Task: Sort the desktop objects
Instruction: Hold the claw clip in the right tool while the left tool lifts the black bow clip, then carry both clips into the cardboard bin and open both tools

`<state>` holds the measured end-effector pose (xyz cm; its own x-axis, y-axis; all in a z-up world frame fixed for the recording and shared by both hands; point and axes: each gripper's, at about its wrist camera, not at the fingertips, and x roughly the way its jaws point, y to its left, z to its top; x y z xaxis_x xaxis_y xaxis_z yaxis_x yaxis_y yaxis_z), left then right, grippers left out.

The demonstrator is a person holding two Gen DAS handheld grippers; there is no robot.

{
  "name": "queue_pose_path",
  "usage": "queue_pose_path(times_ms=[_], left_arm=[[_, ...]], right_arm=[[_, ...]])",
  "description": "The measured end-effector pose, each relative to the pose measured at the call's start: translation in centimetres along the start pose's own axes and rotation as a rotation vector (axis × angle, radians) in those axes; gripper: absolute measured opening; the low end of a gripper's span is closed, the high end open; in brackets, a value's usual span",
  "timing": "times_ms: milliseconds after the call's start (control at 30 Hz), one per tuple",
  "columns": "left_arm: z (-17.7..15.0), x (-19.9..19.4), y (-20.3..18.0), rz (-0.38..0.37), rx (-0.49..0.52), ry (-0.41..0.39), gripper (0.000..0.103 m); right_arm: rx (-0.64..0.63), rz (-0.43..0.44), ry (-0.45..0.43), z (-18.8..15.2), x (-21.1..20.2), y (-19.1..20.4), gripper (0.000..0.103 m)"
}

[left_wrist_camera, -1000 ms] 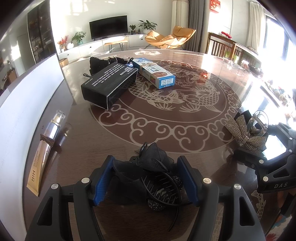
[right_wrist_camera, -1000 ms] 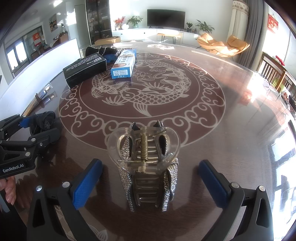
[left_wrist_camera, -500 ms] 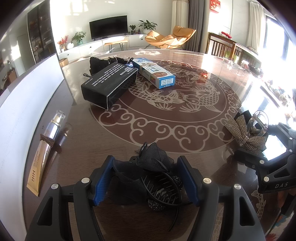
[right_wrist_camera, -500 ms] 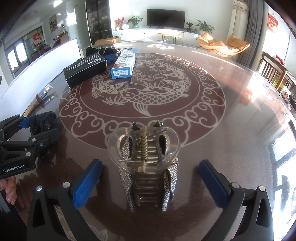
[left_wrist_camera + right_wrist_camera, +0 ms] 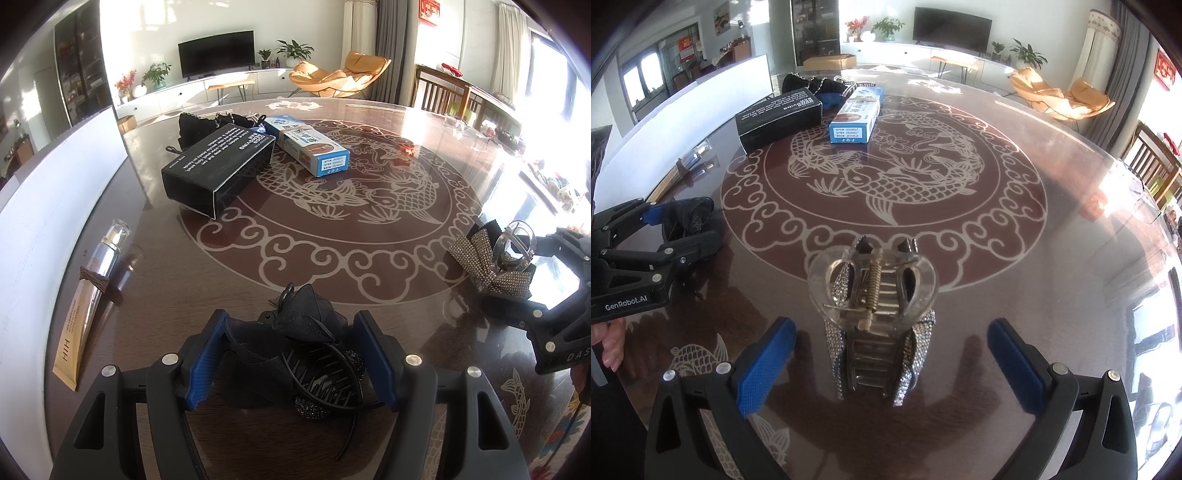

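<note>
Left gripper (image 5: 291, 362): jaws set partway, blue pads pressed against both sides of the black bow hair claw (image 5: 295, 347), i.e. pinching it. Whether the claw is lifted off the table (image 5: 369, 229) or resting on it cannot be told from the wrist view.

Right gripper (image 5: 890, 365): jaws spread, and they have just been closing in. The rhinestone hair claw (image 5: 875, 317) stands between them, clear gap on each side, no pad contact yet. Claw sits on the table just ahead of the pads, clear plastic handles toward the table centre.

Outward from the grippers:
- Gold cosmetic tube (image 5: 88, 291), lying at the left edge, beside the white board (image 5: 48, 206). A brown hair tie (image 5: 94, 277) is wrapped around it.
- Black box (image 5: 218, 166) and blue-white box (image 5: 310, 147), side by side at the far side, nr. touching.
- Dark fabric items (image 5: 207, 122) behind the boxes; too small to identify.

Progress est.: early to mid. The boxes look grouped already, though that may just be how they were laid out. Both hair claws are mid-pickup (left secured, right not yet), no destination visible for them. Tube and tie untouched. Remaining: finish right grasp, place both claws together, deal w/ tube.
</note>
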<state>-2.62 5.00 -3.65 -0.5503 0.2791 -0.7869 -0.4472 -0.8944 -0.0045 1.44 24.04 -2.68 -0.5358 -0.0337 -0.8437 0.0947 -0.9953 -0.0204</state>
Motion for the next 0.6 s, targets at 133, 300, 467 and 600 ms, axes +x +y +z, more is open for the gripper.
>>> queue_pose_path(times_ms=[133,300,467,600], left_arm=[[-0.3,-0.5,0.9,-0.061,-0.037,-0.016,0.067],[-2.0,-4.4,2.3,-0.102,-0.083,-0.112,0.067],[-3.1,-9.8,4.1,-0.12,-0.132,-0.194,0.067],[-3.0,-14.5,7.5,-0.115,-0.191,-0.231,0.067]], right_arm=[[0.052,0.044,0.023,1.0,-0.9,-0.6,0.056],[0.008,0.037,-0.023,1.2,-4.4,0.2,0.056],[-0.045,0.051,-0.048,1.7,-6.2,2.2,0.056],[-0.085,0.127,-0.098,4.3,-7.6,6.3,0.056]])
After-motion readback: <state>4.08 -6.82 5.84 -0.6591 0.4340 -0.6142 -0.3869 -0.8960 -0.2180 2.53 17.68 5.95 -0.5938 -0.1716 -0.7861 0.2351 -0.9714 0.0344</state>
